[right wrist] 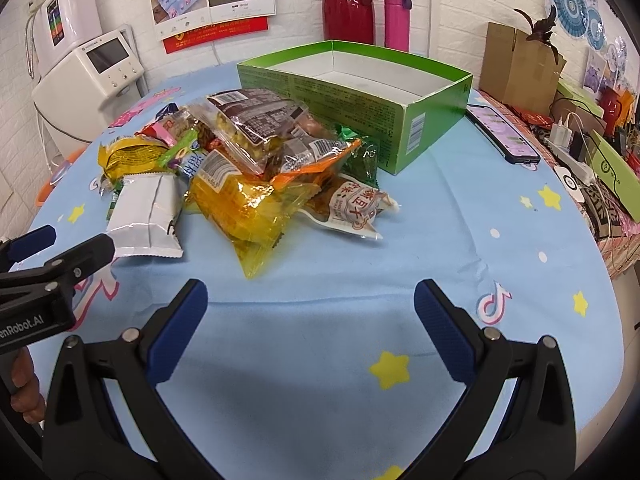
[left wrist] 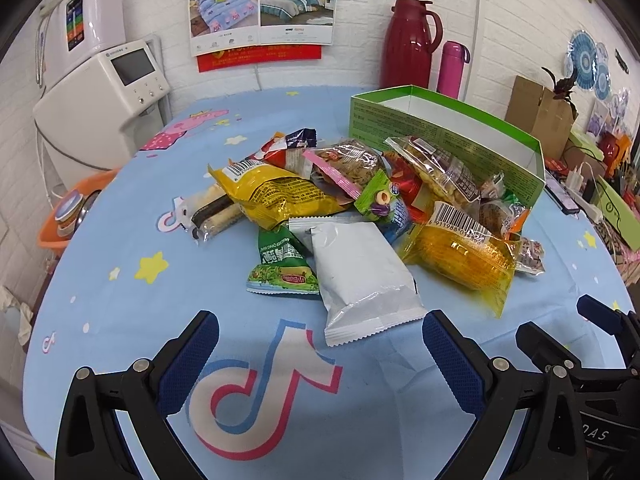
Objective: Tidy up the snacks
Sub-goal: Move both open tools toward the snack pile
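- Hovering apart, empty: left gripper, right gripper, over bare blue tablecloth.
- White foil snack packet nearest; long axis runs toward green open cardboard box.

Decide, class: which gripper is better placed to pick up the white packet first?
Probably left. The open left gripper faces the white packet directly; the right gripper, also open, has it off to its left.

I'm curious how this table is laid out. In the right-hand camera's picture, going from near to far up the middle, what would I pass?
Right gripper, open → clear yellow snack bag → open green box → red thermos jug at the wall.
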Motion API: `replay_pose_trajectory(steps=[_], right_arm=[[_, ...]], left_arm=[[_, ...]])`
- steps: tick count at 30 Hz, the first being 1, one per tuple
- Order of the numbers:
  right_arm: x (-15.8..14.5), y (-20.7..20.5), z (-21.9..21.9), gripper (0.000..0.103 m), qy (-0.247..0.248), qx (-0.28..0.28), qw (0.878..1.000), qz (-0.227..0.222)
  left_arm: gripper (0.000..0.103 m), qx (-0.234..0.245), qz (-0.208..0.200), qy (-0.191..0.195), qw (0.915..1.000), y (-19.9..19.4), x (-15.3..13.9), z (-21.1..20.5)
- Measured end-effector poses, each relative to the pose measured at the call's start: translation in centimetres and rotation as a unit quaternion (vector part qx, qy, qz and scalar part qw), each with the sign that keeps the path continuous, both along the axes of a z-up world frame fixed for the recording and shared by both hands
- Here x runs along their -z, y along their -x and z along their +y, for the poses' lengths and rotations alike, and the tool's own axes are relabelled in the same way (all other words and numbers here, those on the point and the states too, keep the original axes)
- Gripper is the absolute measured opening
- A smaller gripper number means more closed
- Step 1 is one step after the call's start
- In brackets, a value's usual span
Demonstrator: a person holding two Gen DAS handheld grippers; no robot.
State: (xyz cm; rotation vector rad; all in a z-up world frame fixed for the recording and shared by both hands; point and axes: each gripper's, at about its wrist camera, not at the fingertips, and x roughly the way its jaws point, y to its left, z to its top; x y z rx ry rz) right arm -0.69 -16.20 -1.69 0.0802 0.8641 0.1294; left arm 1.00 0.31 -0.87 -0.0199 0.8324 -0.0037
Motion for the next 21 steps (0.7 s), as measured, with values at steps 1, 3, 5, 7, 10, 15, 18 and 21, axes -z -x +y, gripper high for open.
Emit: replay_pose_trajectory(steps=[1,3,5,7,10,15,18,21], right_arm=[[0.1,-0.1,0.0,0.103,0.0,0.0,1.0,0.001],[0.2,-0.3,0.1,0.103,-0.001,-0.001,1.0,0.002],[0.2,-0.5,0.2,0.103,-0.002,-0.001,1.0,0.003],[0.3,-0.7,0.2,0.103,-0.003,-0.002,1.0,0.005],[0.5,-0.9,0.1,0.103,-0.009,-0.004,1.0,0.001],[-0.5,-0.7,-0.6,0.103,-0.073,-0.043,0.995,-0.06],[-0.6,-1.2,-0.2,0.103,-0.048,-0.064,0.994,-0.073],[-0.2,-2.3,0.2,0.103,-0.05,-0.08,0.994,-0.055]], left_arm=[[0.103,0.0,0.001,0.007,1.0,0.1,0.0,0.1],[0.103,-0.001,0.002,0.004,1.0,-0.1,0.0,0.1],[0.103,-0.001,0.002,-0.001,1.0,-0.2,0.0,0.1],[0.103,-0.002,0.002,-0.011,0.9999,-0.3,0.0,0.1],[0.103,-0.001,-0.001,-0.018,0.9998,-0.6,0.1,0.2],[0.103,0.022,0.022,0.034,0.9989,-1.9,0.7,1.6],[0.103,0.026,0.02,0.046,0.9984,-2.2,0.8,2.8],[0.103,0.035,0.016,0.069,0.9969,-2.2,0.4,3.6]])
